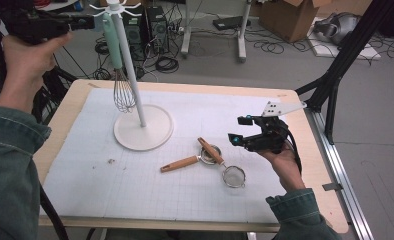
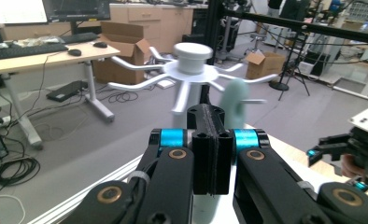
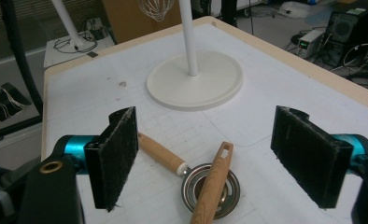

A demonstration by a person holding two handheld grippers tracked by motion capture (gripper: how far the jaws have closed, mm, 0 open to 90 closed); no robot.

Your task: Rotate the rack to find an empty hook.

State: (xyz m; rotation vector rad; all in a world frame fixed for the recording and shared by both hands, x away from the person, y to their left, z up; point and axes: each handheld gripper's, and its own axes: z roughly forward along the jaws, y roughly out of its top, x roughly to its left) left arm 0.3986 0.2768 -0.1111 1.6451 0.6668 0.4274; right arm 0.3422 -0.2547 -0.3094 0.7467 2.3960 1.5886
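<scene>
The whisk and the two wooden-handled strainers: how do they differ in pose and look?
The whisk hangs upright from the white stand; the two strainers lie flat on the mat, their handles crossed. The whisk has a pale green handle and open wire loops; the strainers have wooden handles and round metal bowls. All are kitchen utensils.

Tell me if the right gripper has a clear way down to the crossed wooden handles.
Probably yes. The right gripper hangs open just above the table, its jaws either side of the crossed wooden handles, with nothing between. The stand sits farther off, and the left gripper is up by the hooks.
</scene>
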